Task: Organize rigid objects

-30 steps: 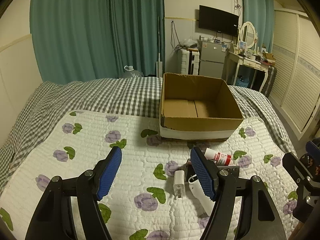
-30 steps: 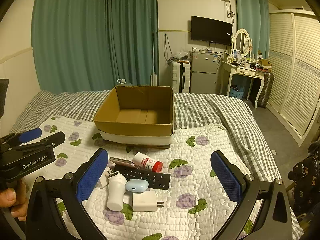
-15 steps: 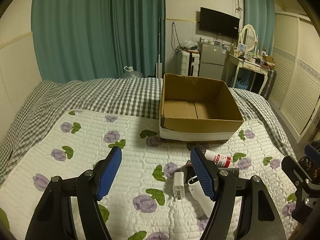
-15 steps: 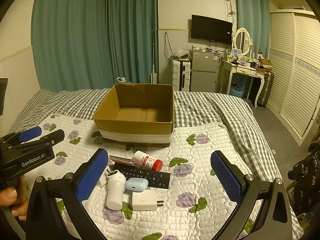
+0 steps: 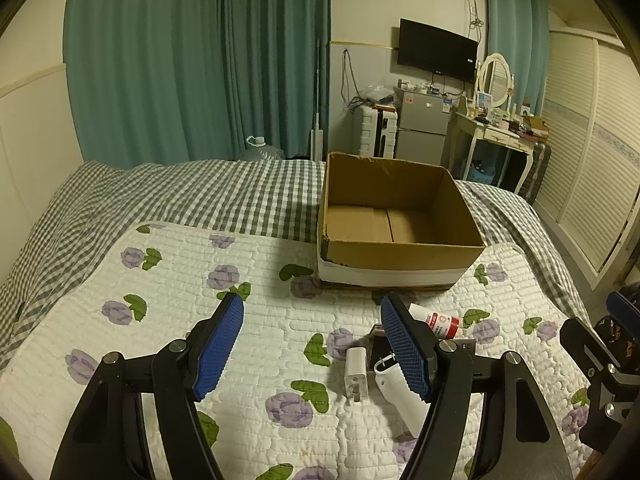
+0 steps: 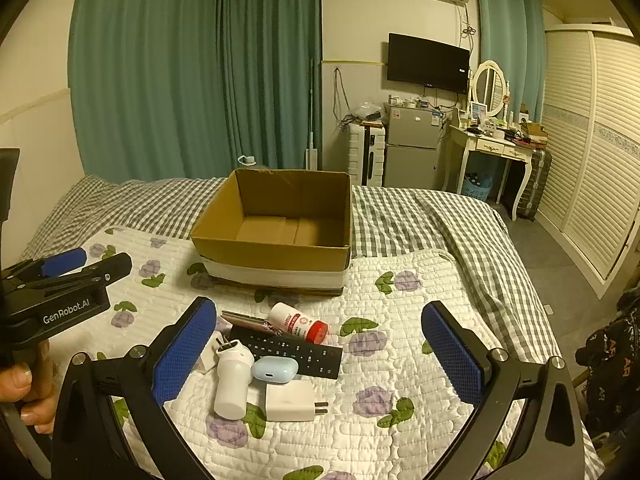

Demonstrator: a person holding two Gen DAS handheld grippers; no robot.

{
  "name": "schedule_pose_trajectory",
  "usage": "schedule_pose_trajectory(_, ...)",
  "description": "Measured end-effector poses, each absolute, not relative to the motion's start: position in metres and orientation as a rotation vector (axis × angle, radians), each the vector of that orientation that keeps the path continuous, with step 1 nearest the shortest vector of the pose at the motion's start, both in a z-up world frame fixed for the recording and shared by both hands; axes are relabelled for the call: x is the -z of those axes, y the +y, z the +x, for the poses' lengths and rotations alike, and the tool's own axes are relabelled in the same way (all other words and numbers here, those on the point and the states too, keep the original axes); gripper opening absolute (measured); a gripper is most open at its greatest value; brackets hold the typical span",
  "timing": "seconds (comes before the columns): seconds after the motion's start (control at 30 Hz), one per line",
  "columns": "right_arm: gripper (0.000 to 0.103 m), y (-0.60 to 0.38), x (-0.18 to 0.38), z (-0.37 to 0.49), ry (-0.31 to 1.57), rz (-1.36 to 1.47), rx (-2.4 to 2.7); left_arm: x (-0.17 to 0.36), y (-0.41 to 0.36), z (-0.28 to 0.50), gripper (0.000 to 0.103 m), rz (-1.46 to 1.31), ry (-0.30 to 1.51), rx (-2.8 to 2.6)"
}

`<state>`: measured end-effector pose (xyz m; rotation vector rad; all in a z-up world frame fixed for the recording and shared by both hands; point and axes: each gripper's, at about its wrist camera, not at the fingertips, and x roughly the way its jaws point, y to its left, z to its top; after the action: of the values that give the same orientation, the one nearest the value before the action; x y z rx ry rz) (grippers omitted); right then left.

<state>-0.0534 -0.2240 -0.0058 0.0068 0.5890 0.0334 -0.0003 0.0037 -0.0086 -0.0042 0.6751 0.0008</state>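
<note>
An open, empty cardboard box (image 6: 272, 250) (image 5: 400, 254) stands on the quilted bed. In front of it lies a cluster: a black remote (image 6: 288, 350), a light-blue earbud case (image 6: 275, 369), a white charger (image 6: 290, 402), a white bottle (image 6: 232, 380), a red-capped tube (image 6: 298, 322) and a flat pinkish item (image 6: 246, 320). My right gripper (image 6: 320, 348) hovers open just above and near this pile. Left of the pile, my left gripper (image 5: 312, 344) is open and holds nothing. Its right finger hides part of the bottle (image 5: 400, 388), which lies beside a second white charger (image 5: 356, 372).
The floral quilt (image 5: 180, 280) covers the near bed, with grey checked bedding (image 5: 200, 196) behind. A hand (image 6: 24, 384) holds the left gripper (image 6: 60, 280) at the left edge. Beyond the bed are teal curtains, a small fridge (image 6: 412, 152) and a dressing table (image 6: 496, 144).
Both cameras have drifted only slightly. The objects on the bed have not moved, and both grippers stay open.
</note>
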Motion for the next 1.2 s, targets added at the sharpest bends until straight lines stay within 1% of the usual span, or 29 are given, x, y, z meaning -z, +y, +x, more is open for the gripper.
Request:
schedule_pose_trajectory(0.63, 0.103, -0.224, 0.008, -0.05, 0.602, 0.01, -0.029, 0.009, 0.005, 0.0, 0.074, 0.005, 0.672, 0.016)
schedule_pose_trajectory(0.97, 0.103, -0.226, 0.006, -0.052, 0.58, -0.006, -0.021, 0.011, 0.003, -0.001, 0.074, 0.012, 0.658, 0.031)
schedule_pose_trajectory(1.2, 0.103, -0.24, 0.008, -0.049, 0.577, 0.001, 0.003, 0.021, 0.018, 0.006, 0.074, -0.003, 0.652, 0.032)
